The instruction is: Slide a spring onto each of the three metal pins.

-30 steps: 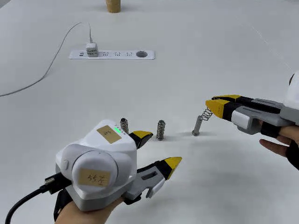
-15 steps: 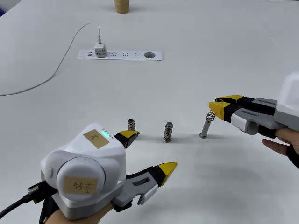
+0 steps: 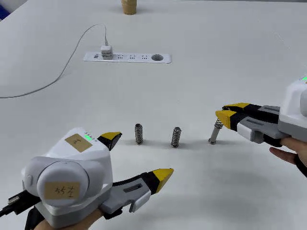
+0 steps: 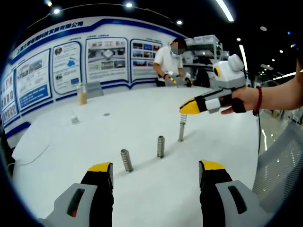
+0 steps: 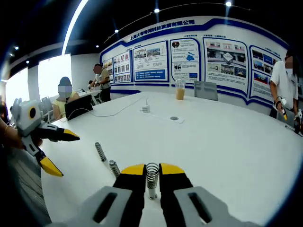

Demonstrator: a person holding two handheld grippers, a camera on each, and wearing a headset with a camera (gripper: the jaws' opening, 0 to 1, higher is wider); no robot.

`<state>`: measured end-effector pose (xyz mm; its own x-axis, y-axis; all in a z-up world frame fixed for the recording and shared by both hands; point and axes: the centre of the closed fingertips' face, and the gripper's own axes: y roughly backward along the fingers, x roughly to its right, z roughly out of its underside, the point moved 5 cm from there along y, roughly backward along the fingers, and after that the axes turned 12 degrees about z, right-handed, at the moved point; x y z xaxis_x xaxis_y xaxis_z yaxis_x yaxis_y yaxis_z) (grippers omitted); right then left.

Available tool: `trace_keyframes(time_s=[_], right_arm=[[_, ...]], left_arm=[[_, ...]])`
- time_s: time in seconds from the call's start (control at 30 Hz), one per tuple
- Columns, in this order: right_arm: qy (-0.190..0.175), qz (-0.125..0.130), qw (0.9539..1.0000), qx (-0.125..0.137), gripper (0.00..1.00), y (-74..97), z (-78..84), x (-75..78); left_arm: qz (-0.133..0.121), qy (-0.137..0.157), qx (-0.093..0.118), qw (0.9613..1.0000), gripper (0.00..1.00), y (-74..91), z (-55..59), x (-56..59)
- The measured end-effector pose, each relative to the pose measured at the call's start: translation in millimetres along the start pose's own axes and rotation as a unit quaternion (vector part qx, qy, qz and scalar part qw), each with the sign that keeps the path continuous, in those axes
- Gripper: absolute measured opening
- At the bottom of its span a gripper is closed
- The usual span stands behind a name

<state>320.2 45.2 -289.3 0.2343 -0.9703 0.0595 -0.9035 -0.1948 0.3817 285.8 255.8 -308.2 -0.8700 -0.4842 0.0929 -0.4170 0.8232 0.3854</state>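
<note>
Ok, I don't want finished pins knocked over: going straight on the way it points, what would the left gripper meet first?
Probably the middle spring-covered pin, which sits nearly centred between the left gripper's open tongs; the nearer pin lies left of centre and might get brushed. Depth is unclear.

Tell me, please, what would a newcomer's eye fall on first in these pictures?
The right gripper, at the right of the white table, pinches a spring atop the leaning third pin. Left of it, two spring-covered pins stand upright, and the left gripper hangs open near them.
</note>
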Motion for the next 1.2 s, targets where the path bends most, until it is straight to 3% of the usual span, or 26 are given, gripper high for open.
trace_keyframes(time_s=[0.43,0.57,1.2], right_arm=[[0.020,0.013,0.9995,-0.019,0.12,-6.3,15.1,-2.3],[0.019,0.014,0.9994,-0.024,0.12,-9.1,18.8,-2.8],[0.005,0.019,0.9981,-0.058,0.12,-18.4,41.1,-7.6]], left_arm=[[-0.017,0.024,0.001,0.9996,0.86,3.0,7.0,-6.6],[-0.020,0.018,-0.009,0.9996,0.85,3.3,10.3,-8.4],[-0.023,0.023,-0.011,0.9994,0.83,3.0,14.0,-10.0]])
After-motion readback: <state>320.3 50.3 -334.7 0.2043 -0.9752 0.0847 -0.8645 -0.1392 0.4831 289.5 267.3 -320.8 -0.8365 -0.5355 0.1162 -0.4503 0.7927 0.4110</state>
